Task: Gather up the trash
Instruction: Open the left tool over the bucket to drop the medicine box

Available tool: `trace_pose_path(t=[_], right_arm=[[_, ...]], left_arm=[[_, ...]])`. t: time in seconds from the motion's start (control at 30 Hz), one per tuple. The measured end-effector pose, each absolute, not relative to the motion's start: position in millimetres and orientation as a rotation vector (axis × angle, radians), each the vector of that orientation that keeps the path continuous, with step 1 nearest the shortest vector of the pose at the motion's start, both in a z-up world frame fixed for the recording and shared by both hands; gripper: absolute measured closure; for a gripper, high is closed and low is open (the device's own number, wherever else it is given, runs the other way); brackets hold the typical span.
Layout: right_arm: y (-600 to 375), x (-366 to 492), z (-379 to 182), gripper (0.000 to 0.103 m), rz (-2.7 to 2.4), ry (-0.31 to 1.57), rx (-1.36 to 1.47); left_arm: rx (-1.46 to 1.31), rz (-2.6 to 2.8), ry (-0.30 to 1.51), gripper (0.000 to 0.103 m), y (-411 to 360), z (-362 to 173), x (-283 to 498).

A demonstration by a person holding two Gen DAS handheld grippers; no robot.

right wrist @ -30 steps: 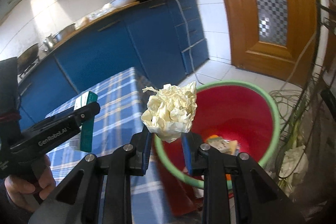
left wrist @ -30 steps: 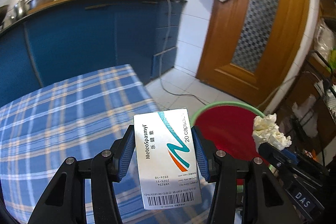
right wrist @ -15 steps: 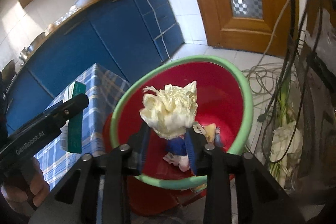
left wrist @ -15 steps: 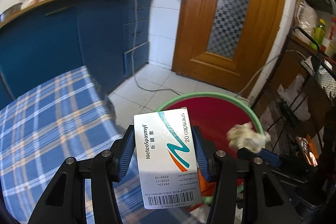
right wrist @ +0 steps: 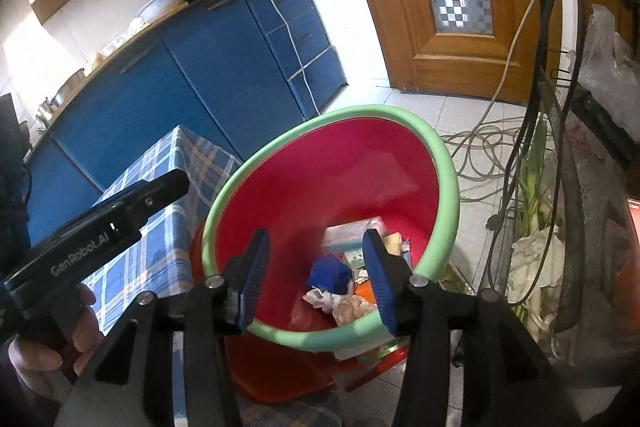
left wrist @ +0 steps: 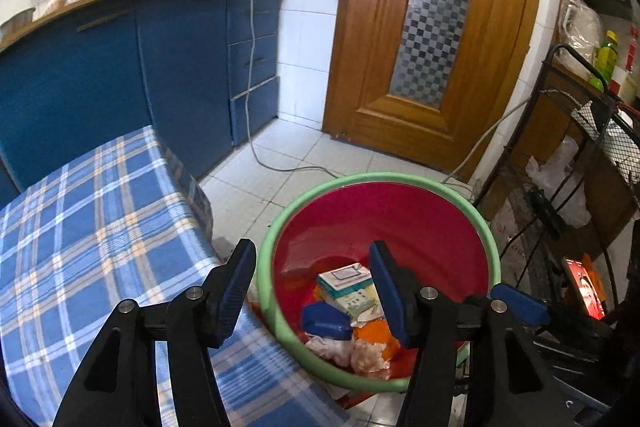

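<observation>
My left tool (left wrist: 312, 291) hangs over the near rim of the red bin with the green rim (left wrist: 276, 235), its blue-padded jaws opening with nothing between them. My right tool (right wrist: 314, 275) points down into the same bin, its jaws also opening and empty. Below them, at the bottom of the bin, the trash lies in a heap: a white and teal medicine box (left wrist: 345, 281) on top, a blue piece (left wrist: 326, 321) just beside it, an orange scrap (left wrist: 374, 335), and crumpled paper (left wrist: 368, 357) nearest the bin's near wall. The bin stands on the tiled floor (left wrist: 296, 155), just off the corner of the desk with the blue checked cloth (left wrist: 88, 227). Beyond are blue cabinets (left wrist: 120, 75) and a wooden door (left wrist: 432, 67). In the right wrist view my left hand (right wrist: 60, 343) grips the left tool's handle
</observation>
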State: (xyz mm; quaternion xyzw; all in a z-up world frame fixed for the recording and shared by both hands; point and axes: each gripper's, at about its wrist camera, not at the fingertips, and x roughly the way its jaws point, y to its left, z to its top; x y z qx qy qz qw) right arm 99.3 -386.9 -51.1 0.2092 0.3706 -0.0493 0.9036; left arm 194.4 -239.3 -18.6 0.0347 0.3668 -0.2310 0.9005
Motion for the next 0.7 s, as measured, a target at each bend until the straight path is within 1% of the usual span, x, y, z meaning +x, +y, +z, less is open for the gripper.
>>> trace_pose_path(t=[0.07,0.3,0.6,0.7], right_arm=[[-384,96,-48,0.052,-0.096,0.759,0.429],[-366,81,-28,0.044,-0.063,0.717,0.4],[-332,60,-4,0.04,0.0,0.665,0.349],[-320,52,5,0.034,0.022,0.643,0.328]], left_arm=[[0.074,-0.455,0.755,0.043,-233,-16,190],[0.061,-0.395,0.749,0.042,-204,-5,169],[0.046,-0.287,0.724,0.04,-159,11,135],[0.041,-0.245,0.721,0.04,-141,14,122]])
